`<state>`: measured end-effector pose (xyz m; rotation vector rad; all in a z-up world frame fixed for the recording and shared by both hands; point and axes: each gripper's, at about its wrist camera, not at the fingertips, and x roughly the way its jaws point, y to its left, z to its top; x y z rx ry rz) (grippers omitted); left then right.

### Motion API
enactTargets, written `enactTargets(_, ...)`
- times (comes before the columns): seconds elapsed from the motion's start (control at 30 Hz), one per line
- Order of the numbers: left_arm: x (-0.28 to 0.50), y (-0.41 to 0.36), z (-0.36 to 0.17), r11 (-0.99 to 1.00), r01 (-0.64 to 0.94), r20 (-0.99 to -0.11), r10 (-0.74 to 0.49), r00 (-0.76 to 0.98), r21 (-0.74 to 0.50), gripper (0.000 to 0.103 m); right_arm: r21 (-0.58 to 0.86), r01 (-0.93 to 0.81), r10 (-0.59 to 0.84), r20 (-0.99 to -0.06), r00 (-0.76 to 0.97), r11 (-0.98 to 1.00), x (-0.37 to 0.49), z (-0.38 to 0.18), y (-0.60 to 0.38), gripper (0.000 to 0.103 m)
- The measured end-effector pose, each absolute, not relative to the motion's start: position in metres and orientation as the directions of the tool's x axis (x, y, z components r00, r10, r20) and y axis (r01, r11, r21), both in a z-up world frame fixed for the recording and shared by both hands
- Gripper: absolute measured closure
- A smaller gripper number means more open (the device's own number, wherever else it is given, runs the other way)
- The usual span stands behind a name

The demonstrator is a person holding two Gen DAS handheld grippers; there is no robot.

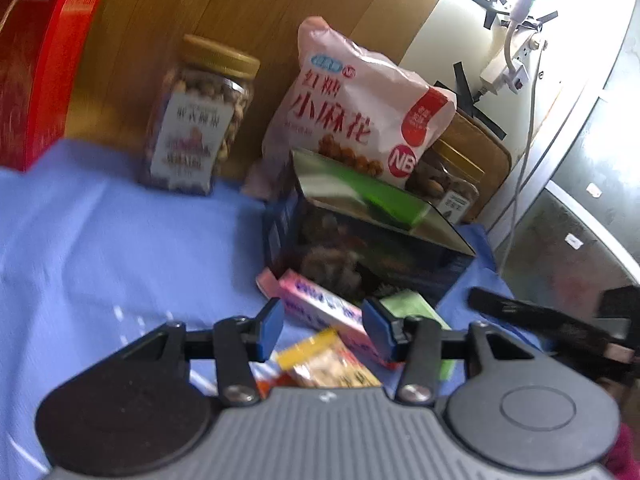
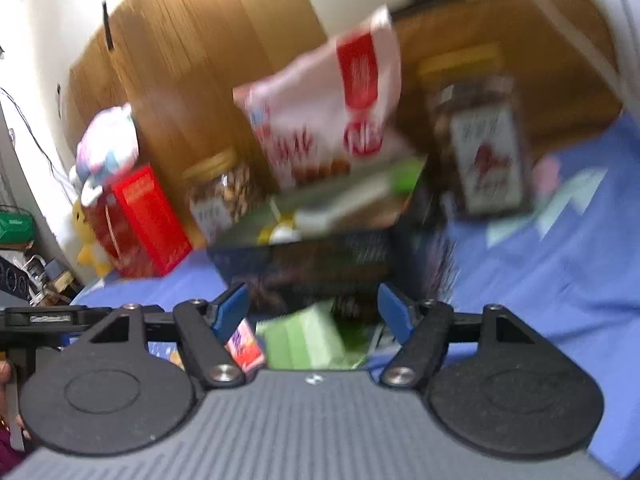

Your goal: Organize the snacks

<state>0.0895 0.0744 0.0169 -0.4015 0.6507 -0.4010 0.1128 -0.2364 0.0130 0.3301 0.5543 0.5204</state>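
In the left wrist view my left gripper (image 1: 325, 328) hangs low over a blue cloth (image 1: 120, 240), jaws apart. A pink pack (image 1: 320, 308) and a yellow snack packet (image 1: 328, 360) lie under the gap, and the pads do not press on them. A green box (image 1: 412, 308) lies just to the right, in front of a dark box (image 1: 360, 240). In the blurred right wrist view my right gripper (image 2: 313, 312) is open wide above a green box (image 2: 304, 336). A pink pack (image 2: 246, 346) lies by its left finger and the dark box (image 2: 304, 268) stands just ahead.
Along the wooden back panel (image 1: 240, 8) stand a red box (image 1: 36, 68), a gold-lidded nut jar (image 1: 200, 120), a pink snack bag (image 1: 352, 108) and a second jar (image 1: 448, 184). Plush toys (image 2: 108, 148) sit past the red box (image 2: 140, 220). Blue cloth (image 2: 560, 260) lies at the right.
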Motion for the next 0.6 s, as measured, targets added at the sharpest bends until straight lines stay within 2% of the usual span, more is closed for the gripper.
enactTargets(0.07, 0.083, 0.068, 0.017, 0.847, 0.247, -0.494, -0.486, 0.721, -0.471, 0.059, 0.462, -0.365, 0.569, -0.455, 0.684, 0.808, 0.124, 0.001, -0.23, 0.037)
enactTargets(0.1, 0.08, 0.066, 0.017, 0.846, 0.257, -0.493, -0.49, 0.719, -0.467, 0.059, 0.475, -0.362, 0.58, -0.476, 0.661, 0.802, 0.128, -0.005, -0.227, 0.046)
enactTargets(0.13, 0.076, 0.064, 0.018, 0.847, 0.267, -0.493, -0.494, 0.716, -0.461, 0.059, 0.488, -0.364, 0.596, -0.5, 0.628, 0.793, 0.13, -0.012, -0.223, 0.048)
enactTargets(0.27, 0.064, 0.061, 0.019, 0.852, 0.278, -0.501, -0.493, 0.711, -0.444, 0.059, 0.397, -0.425, 0.58, -0.516, 0.63, 0.814, 0.108, -0.004, -0.205, 0.054)
enactTargets(0.43, 0.048, 0.055, 0.015, 0.917, 0.222, -0.565, -0.381, 0.732, -0.332, 0.059, 0.274, -0.515, 0.575, -0.523, 0.629, 0.812, 0.06, -0.004, -0.182, 0.054)
enactTargets(0.6, 0.028, 0.047, 0.017, 0.978, 0.136, -0.602, -0.205, 0.772, -0.159, 0.055, 0.433, -0.609, 0.744, -0.455, 0.489, 0.665, 0.026, -0.008, -0.191, 0.052)
